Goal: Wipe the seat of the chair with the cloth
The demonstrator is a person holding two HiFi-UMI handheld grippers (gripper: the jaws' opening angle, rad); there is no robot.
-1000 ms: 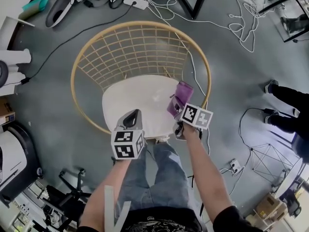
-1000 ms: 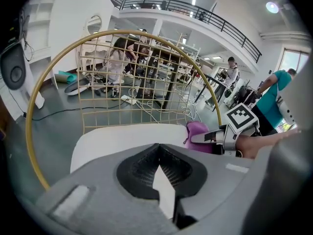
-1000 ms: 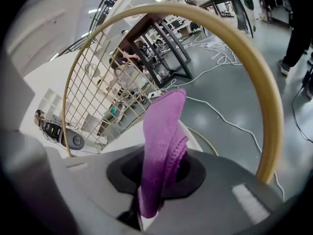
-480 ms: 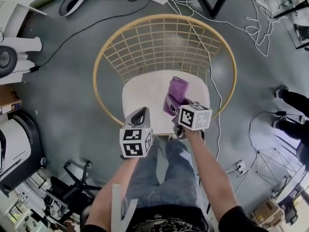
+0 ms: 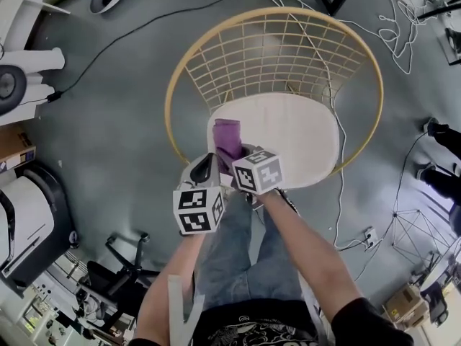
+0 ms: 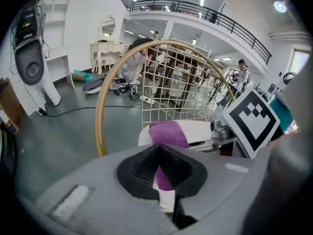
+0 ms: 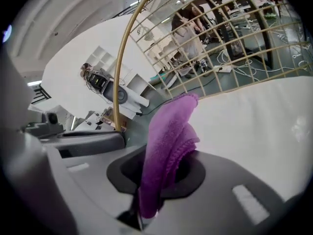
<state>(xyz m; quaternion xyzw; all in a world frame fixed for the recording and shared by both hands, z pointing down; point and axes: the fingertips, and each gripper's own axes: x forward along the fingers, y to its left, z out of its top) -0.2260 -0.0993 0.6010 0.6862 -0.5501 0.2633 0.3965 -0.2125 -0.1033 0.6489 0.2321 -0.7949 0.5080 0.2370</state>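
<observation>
Purple cloth (image 5: 228, 138), fuzzy and bunched lengthwise, sits at the left end of the seat (image 5: 295, 139), close to that seat's edge. One end is pinched in the right gripper (image 7: 154, 180): jaws clamped on the fabric, the rest standing out ahead of them over the seat. No view shows whether the free end presses flat on the seat or only brushes it

Seat: white, oval, looks padded. Bare across its middle and whole right side. No marks or streaks visible on it

Left gripper (image 6: 159, 190) hangs just beside the right one, at the seat's front-left corner. Jaws pressed together, gripping nothing; a sliver of cloth and seat shows beyond them. It appears to touch neither

Chair around the seat: tan hoop rim (image 6: 100, 116) circling it, wire back (image 5: 274, 56) rising behind it. Person's legs (image 5: 238, 244) in jeans just in front of the seat. Grey floor (image 5: 108, 107) all round

Step, as judged: wiping is under way, with the cloth at the left limit of the seat. Most of the seat looks still to be covered

Next move calls for a drag rightward across the bare seat, with the gripper kept low so fabric lies on the pad and the clamp kept tight. The cloth is narrow, so expect several overlapping passes, front to back. The chair looks light and may shift under pressure; the free left gripper could steady the rim
</observation>
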